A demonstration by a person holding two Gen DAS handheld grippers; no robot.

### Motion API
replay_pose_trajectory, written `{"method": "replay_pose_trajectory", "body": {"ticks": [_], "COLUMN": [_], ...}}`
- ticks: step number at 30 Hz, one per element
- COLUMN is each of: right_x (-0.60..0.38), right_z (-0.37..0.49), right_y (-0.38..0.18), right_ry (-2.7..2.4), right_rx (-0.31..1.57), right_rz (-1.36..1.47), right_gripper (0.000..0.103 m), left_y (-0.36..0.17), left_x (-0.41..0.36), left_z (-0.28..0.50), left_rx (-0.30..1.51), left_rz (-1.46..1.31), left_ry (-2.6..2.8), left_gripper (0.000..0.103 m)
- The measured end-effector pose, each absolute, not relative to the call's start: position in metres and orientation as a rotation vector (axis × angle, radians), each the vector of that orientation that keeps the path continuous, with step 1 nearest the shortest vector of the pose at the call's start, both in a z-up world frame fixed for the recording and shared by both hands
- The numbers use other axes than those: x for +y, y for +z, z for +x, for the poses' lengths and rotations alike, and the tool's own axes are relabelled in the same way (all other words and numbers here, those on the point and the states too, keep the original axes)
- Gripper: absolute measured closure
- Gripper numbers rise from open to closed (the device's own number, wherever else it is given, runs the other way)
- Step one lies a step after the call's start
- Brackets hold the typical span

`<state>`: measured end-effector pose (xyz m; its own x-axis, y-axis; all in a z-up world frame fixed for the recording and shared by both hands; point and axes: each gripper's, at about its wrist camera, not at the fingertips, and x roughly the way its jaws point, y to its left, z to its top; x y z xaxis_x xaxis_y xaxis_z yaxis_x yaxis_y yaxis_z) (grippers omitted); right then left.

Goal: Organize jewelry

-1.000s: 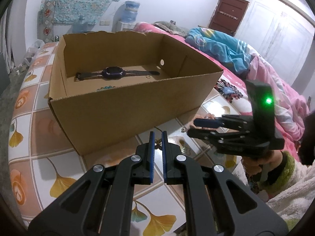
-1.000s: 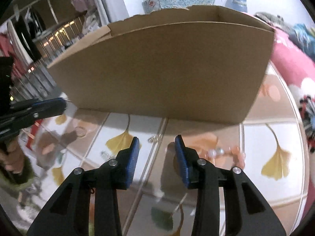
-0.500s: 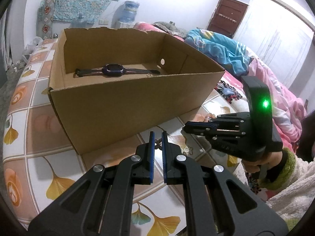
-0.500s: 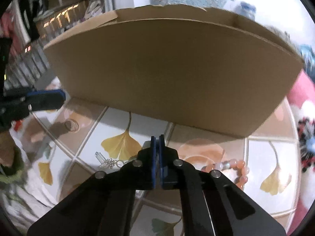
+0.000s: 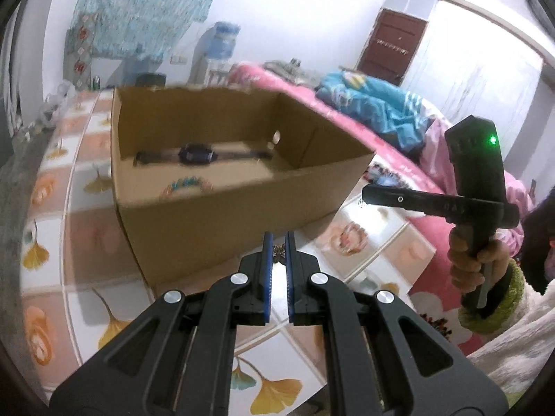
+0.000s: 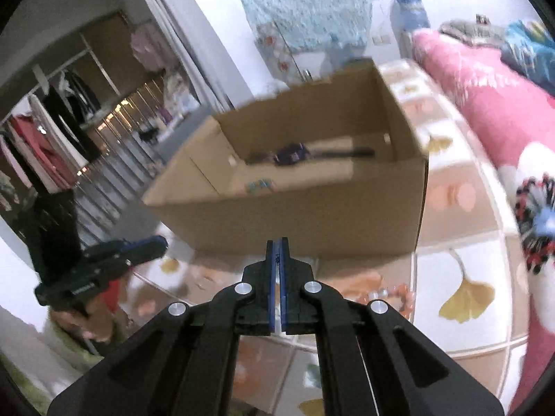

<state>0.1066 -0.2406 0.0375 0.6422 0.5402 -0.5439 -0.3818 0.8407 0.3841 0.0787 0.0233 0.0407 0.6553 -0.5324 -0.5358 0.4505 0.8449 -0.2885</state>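
An open cardboard box (image 5: pixel 215 215) stands on the tiled table; it also shows in the right wrist view (image 6: pixel 312 222). Inside lie a dark wristwatch (image 5: pixel 197 154) and a teal bead bracelet (image 5: pixel 184 184). My left gripper (image 5: pixel 278 254) is shut on a small butterfly-shaped ornament (image 5: pixel 278 252) and is held above the table in front of the box. My right gripper (image 6: pixel 277 260) is shut on a thin silver piece of jewelry (image 6: pixel 277 260), raised in front of the box; it also shows in the left wrist view (image 5: pixel 367 196). An orange bead bracelet (image 6: pixel 395 296) lies on the table.
The table (image 5: pixel 86 242) has a ginkgo-leaf tile pattern. A bed with pink and blue bedding (image 5: pixel 374 111) runs along its right side. A red and black tasselled ornament (image 6: pixel 537 228) lies at the table's right edge. A clothes rack (image 6: pixel 52 138) stands on the left.
My right gripper closed on the silver piece on the table and lifted it to about the height of the box rim. My left gripper rose too, still shut on its ornament.
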Motion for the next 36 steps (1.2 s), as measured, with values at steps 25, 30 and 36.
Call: {"method": "replay_pose_trajectory", "body": {"ticks": [25, 30, 36], "right_x": [-0.219, -0.245, -0.263], "right_z": [0.179, 0.166, 0.151], "right_y": [0.065, 0.066, 0.072], "right_ry": [0.394, 0.418, 0.447], "right_rx": [0.568, 0.544, 0.504], "right_rz": [0.202, 0.304, 0.343], "right_gripper": [0.057, 0.042, 0.031], "left_y": [0.077, 0.087, 0.095], "left_x": [-0.023, -0.025, -0.032], "left_z": [0.2, 0.187, 0.177], "left_rx": [0.782, 0.763, 0.74], "left_rz": [-0.067, -0.06, -0.046], "left_ry": [-0.27, -0.179, -0.117], "left_gripper": [0.067, 0.05, 0.035]}}
